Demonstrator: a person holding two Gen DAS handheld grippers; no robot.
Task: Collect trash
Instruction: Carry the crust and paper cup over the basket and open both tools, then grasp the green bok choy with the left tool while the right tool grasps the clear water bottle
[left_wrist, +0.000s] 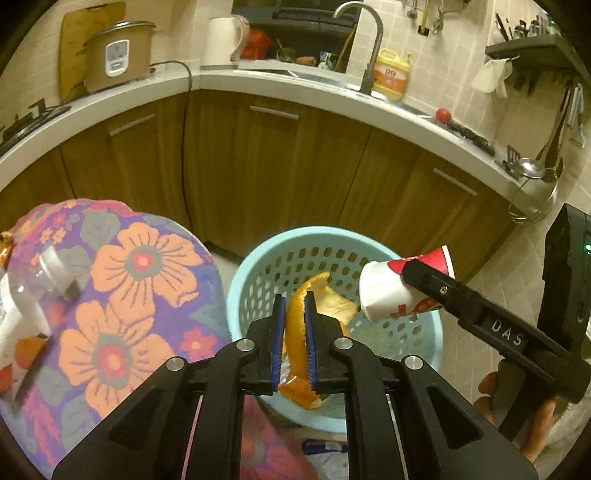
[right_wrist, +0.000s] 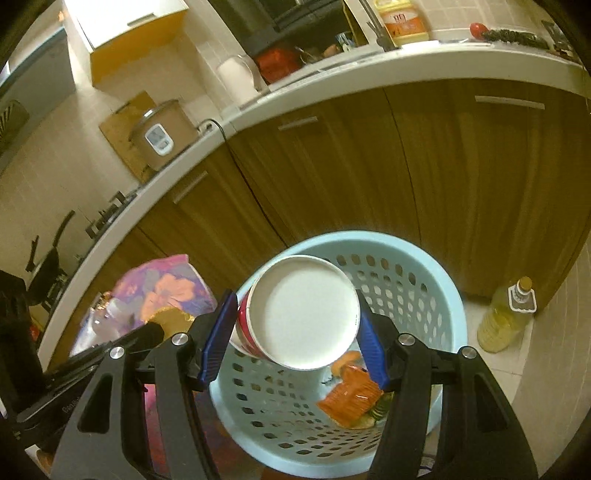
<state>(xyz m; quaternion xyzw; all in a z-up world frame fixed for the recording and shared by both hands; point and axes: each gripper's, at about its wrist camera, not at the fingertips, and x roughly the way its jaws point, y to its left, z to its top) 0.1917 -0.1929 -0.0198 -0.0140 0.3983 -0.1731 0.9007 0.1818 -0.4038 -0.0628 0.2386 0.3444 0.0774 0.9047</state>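
Note:
A light blue perforated basket (left_wrist: 406, 332) (right_wrist: 424, 273) stands on the floor in front of the cabinets. My left gripper (left_wrist: 295, 306) is shut on an orange peel (left_wrist: 295, 321) and holds it over the basket's near side. My right gripper (right_wrist: 299, 310) (left_wrist: 410, 269) is shut on a red and white paper cup (right_wrist: 306, 314) (left_wrist: 388, 291), held tilted over the basket mouth. An orange snack wrapper (right_wrist: 351, 398) lies in the basket's bottom.
A table with a floral cloth (left_wrist: 122, 295) (right_wrist: 159, 288) stands left of the basket, with a clear plastic bottle (left_wrist: 44, 277) on it. Wooden cabinets (left_wrist: 277, 166) rise behind. A bottle of oil (right_wrist: 506, 317) stands on the floor to the right.

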